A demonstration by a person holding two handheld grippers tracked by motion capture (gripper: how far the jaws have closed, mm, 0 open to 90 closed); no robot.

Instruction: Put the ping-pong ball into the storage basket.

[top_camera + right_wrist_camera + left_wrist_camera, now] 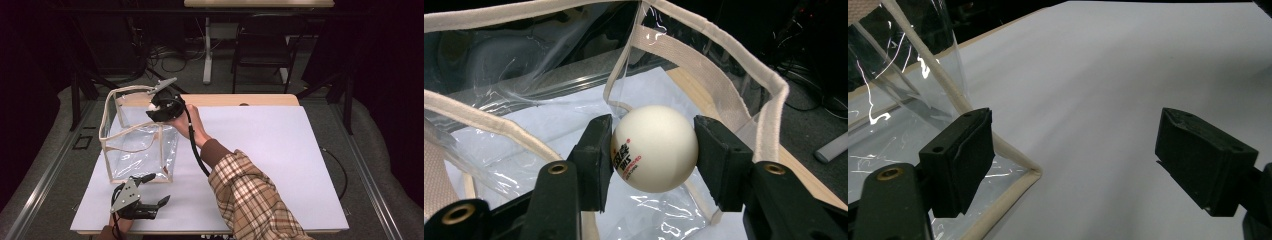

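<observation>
R fingers (651,150) grip the ball (655,148) over the bag (137,145). L fingers (1075,160) wide, empty. I should let go low, w/ the ball well inside the rim.

In the high view, the white ball (151,106) is mostly hidden by the right gripper (155,107) and too small for its red print to be read. The clear bag (903,100) is cut off by the left gripper view's left edge.
</observation>
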